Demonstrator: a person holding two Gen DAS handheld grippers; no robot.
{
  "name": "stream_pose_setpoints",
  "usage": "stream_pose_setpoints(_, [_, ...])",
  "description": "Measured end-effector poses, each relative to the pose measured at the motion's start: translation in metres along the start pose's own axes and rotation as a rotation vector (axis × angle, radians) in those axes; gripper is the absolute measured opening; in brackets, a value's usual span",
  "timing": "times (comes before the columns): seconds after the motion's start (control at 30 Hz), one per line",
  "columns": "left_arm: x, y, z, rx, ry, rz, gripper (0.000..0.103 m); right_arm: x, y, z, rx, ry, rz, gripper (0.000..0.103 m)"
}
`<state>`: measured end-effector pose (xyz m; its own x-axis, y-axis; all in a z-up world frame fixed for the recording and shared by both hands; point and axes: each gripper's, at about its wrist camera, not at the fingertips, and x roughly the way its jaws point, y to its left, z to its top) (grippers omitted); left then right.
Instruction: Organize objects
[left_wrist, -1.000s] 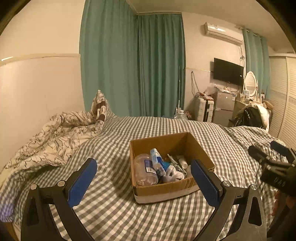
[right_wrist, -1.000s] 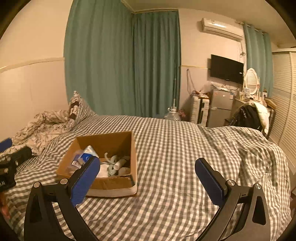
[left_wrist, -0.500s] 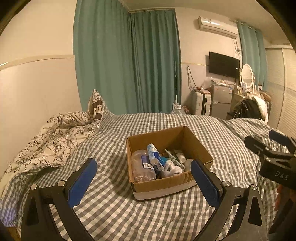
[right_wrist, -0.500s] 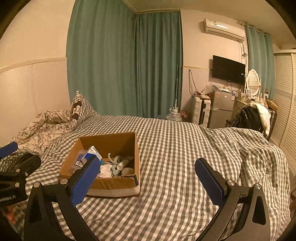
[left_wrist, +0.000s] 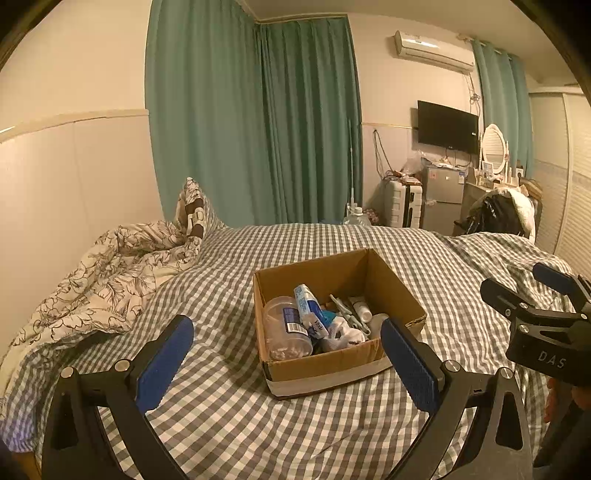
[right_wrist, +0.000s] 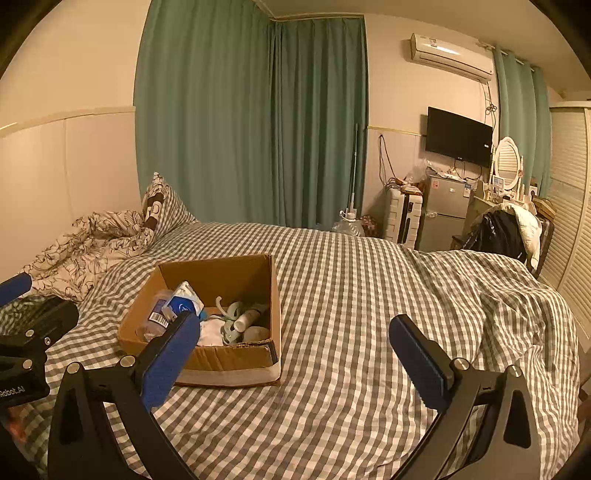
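An open cardboard box (left_wrist: 332, 365) sits on the checked bed; it also shows in the right wrist view (right_wrist: 225, 360). Inside lie a clear plastic jar (left_wrist: 284, 332), a blue and white tube (left_wrist: 308, 308), a small white bottle (left_wrist: 360, 308), pale green hooks (right_wrist: 231, 314) and white cloth (left_wrist: 347, 334). My left gripper (left_wrist: 286, 360) is open and empty, just in front of the box. My right gripper (right_wrist: 295, 358) is open and empty, with the box behind its left finger. It also shows at the right in the left wrist view (left_wrist: 535, 299).
A crumpled floral duvet (left_wrist: 107, 284) and a pillow (left_wrist: 192, 210) lie at the bed's left. Green curtains (left_wrist: 258, 129), a suitcase (left_wrist: 402, 203), a small fridge (left_wrist: 441, 195) and a chair with clothes (left_wrist: 498, 214) stand beyond the bed.
Both grippers have drawn back and risen slightly, so the box sits a little farther and more centred. Both stay open and empty.
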<state>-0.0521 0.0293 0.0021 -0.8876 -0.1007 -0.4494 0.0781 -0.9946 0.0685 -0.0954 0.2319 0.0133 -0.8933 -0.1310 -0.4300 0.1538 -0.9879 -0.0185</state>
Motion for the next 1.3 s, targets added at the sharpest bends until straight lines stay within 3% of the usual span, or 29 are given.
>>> stream_pose_setpoints(1.3, [-0.0008,0.0043,-0.0060,-0.001,0.011,0.011,0.103,0.0002,0.0046,-0.0023,-0.012,0.007,-0.010,0.103])
